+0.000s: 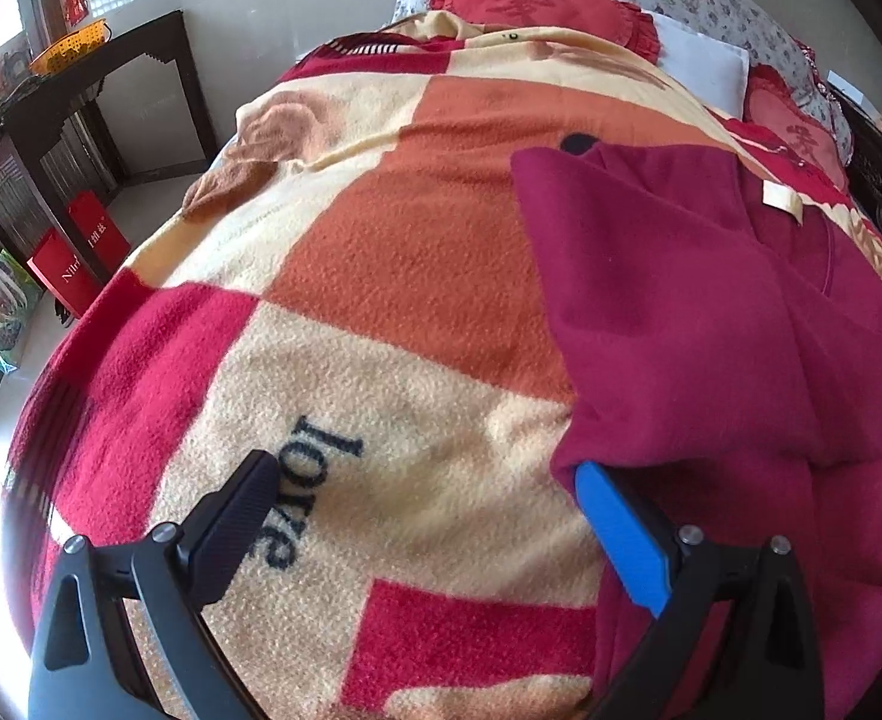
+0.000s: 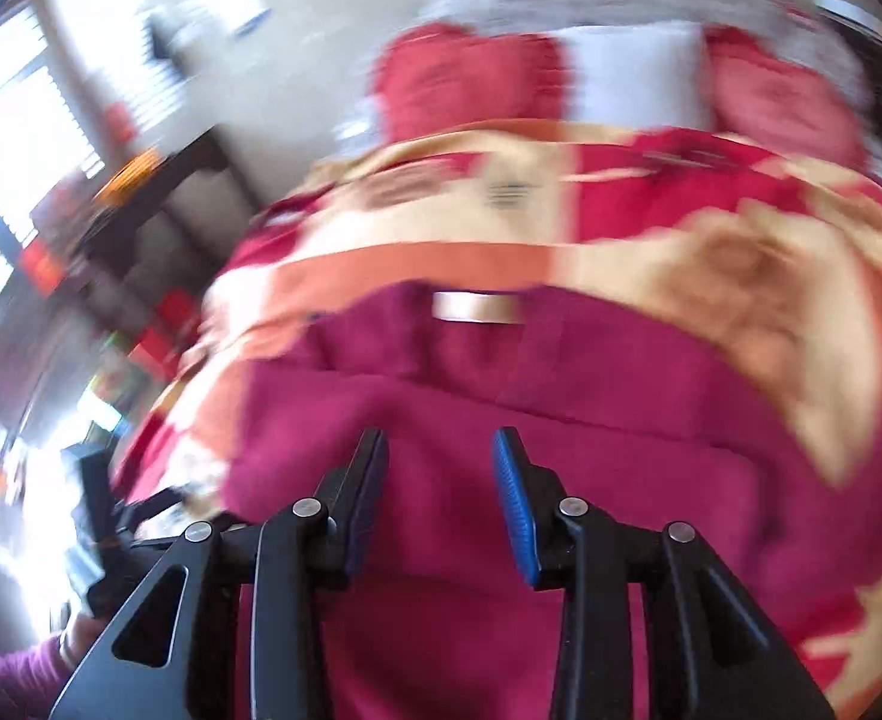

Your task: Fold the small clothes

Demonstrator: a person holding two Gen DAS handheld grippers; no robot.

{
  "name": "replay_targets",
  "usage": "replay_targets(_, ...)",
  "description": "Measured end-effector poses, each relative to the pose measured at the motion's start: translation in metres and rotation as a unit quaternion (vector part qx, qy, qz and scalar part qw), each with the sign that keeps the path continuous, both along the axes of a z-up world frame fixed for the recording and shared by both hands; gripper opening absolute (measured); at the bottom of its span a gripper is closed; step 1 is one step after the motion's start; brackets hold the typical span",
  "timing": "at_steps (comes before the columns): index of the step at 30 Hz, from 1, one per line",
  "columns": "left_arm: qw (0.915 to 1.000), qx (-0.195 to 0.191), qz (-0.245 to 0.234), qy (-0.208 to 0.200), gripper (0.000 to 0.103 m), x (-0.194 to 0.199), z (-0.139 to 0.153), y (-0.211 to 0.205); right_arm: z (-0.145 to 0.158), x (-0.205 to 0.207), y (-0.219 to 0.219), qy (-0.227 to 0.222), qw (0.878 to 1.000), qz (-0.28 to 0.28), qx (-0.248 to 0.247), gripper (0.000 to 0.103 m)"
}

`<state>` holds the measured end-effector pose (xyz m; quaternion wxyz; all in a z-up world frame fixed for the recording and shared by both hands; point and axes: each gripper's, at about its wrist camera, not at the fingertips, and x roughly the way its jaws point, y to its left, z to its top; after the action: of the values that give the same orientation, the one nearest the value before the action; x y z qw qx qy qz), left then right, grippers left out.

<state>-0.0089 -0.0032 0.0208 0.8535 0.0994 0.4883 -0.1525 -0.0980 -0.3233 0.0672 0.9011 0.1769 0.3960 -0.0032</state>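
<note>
The dark red fleece top (image 1: 681, 300) lies on the blanket (image 1: 381, 252), partly folded. It looks soft and light (probably limp), so pinch an edge. Left gripper (image 1: 426, 480) is spread wide; right gripper (image 2: 441, 450) is spread too, empty.

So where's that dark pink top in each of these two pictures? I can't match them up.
Left wrist view: the magenta garment fills the right side, lying on the patchwork blanket, its near edge by the blue finger.
Right wrist view: it fills the lower centre, past the open jaws; the picture is blurred.
Shared landmark: the pale neck label.
</note>
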Motion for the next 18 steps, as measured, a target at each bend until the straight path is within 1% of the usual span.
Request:
replay_targets(2, 1.0000, -0.003, 0.001, 0.002, 0.101, 0.001, -0.001, 0.000, 0.000, 0.035, 0.033, -0.013, 0.998, 0.059, -0.012, 0.024)
replay_targets(3, 1.0000, -0.005, 0.002, 0.003, 0.101, 0.001, -0.001, 0.001, -0.001, 0.060, 0.056, -0.019, 0.995, 0.096, -0.027, 0.026)
replay_targets(5, 0.9999, -0.009, 0.003, 0.007, 0.101, 0.001, -0.002, 0.004, -0.008, 0.091, 0.086, -0.014, 0.989, 0.140, -0.047, 0.031)
replay_targets(7, 0.9999, -0.012, 0.002, 0.009, 0.101, 0.001, -0.003, 0.006, -0.024, 0.130, 0.119, 0.018, 0.978, 0.195, -0.073, 0.035)
replay_targets(8, 0.9998, -0.014, 0.001, 0.010, 0.101, 0.002, -0.003, 0.006, -0.030, 0.138, 0.129, 0.031, 0.974, 0.207, -0.084, 0.035)
replay_targets(10, 0.9997, -0.020, 0.000, 0.012, 0.101, 0.003, -0.003, 0.007, -0.053, 0.163, 0.144, 0.067, 0.968, 0.218, -0.108, 0.034)
replay_targets(11, 0.9997, -0.023, 0.000, 0.012, 0.101, 0.004, -0.003, 0.009, -0.062, 0.168, 0.143, 0.080, 0.966, 0.219, -0.110, 0.017)
replay_targets(12, 0.9996, -0.026, -0.001, 0.013, 0.101, 0.004, -0.002, 0.009, -0.072, 0.172, 0.144, 0.092, 0.965, 0.226, -0.101, 0.002)
replay_targets(14, 0.9994, -0.032, 0.003, 0.012, 0.101, 0.006, 0.001, 0.015, -0.072, 0.170, 0.144, 0.080, 0.967, 0.224, -0.089, 0.000)
replay_targets(16, 0.9993, -0.035, 0.010, 0.008, 0.101, 0.007, 0.005, 0.022, -0.061, 0.165, 0.148, 0.043, 0.971, 0.221, -0.079, 0.000)
replay_targets(18, 0.9993, -0.034, 0.017, 0.002, 0.101, 0.009, 0.011, 0.028, -0.059, 0.171, 0.151, 0.033, 0.976, 0.207, -0.066, 0.000)
